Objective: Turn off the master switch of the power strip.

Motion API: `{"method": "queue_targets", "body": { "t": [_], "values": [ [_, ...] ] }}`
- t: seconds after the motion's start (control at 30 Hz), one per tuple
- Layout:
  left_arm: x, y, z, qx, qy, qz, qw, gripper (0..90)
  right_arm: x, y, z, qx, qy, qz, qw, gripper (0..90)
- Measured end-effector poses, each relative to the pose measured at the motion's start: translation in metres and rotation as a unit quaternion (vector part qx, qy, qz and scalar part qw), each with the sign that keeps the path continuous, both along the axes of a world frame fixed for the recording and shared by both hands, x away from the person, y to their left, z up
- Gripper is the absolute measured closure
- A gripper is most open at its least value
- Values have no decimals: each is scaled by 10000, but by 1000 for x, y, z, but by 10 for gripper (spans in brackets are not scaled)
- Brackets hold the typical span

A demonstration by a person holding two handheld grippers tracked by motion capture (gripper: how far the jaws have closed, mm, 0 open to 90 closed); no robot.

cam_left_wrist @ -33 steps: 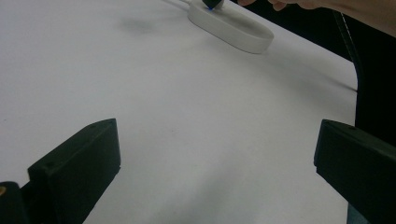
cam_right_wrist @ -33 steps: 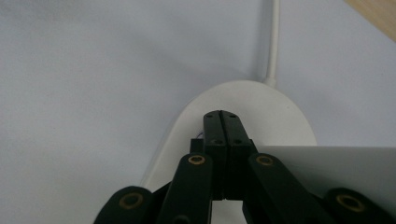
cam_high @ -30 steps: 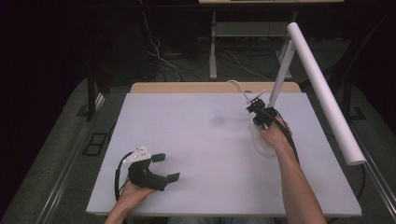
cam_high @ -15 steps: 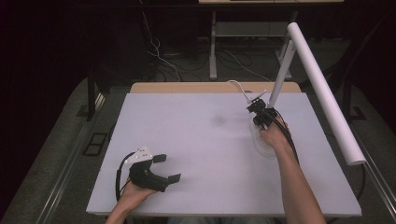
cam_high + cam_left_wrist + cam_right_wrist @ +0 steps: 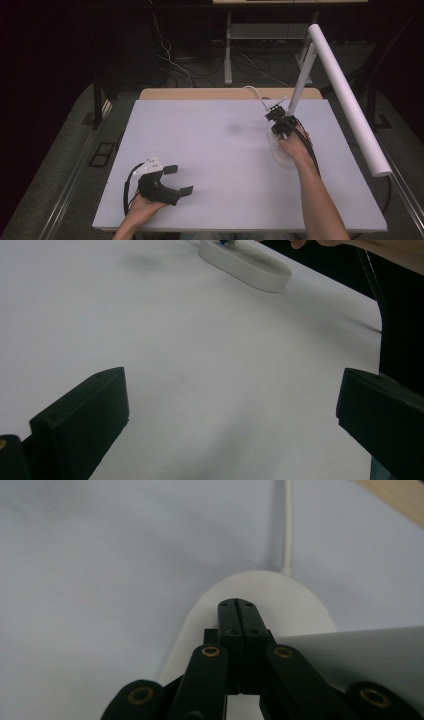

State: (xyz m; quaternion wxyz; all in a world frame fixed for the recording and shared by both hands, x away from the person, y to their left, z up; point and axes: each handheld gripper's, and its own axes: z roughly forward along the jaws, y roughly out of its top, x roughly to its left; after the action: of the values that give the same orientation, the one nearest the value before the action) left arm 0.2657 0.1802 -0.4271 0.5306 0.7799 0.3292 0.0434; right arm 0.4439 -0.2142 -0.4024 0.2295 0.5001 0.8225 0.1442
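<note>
Right gripper [image 5: 278,119], jaws closed empty, tip pressed on lamp base [image 5: 260,597] right of centre; left gripper [image 5: 175,180] open, lower left. Base likely rigid, smooth, weighty; grasp stem [image 5: 300,82].

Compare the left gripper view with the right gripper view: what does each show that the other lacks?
Left gripper view: the left gripper with jaws wide open and nothing between them, a faint smudge on the table, and the person's forearm at the top right.
Right gripper view: the right gripper with jaws shut, pointing at the base, a white cable leaving that base, and a wood edge.
Both: the white table and the lamp's oval base.
</note>
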Motion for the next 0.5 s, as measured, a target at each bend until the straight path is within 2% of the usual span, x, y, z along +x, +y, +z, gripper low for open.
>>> {"method": "queue_targets", "body": {
  "t": [0.03, 0.3, 0.5],
  "values": [
    [0, 0, 0, -3, -4, 3, 10000, 0, 0, 0, 0, 8, 48, 0, 10000, 896],
    [0, 1, 0, -16, -4, 3, 10000, 0, -1, 2, 1, -76, -16, 32, 10000, 896],
    [0, 1, 0, -19, -3, 10, 10000, 0, -3, 7, 4, -171, -59, 157, 9997, 895]
  ]
}}
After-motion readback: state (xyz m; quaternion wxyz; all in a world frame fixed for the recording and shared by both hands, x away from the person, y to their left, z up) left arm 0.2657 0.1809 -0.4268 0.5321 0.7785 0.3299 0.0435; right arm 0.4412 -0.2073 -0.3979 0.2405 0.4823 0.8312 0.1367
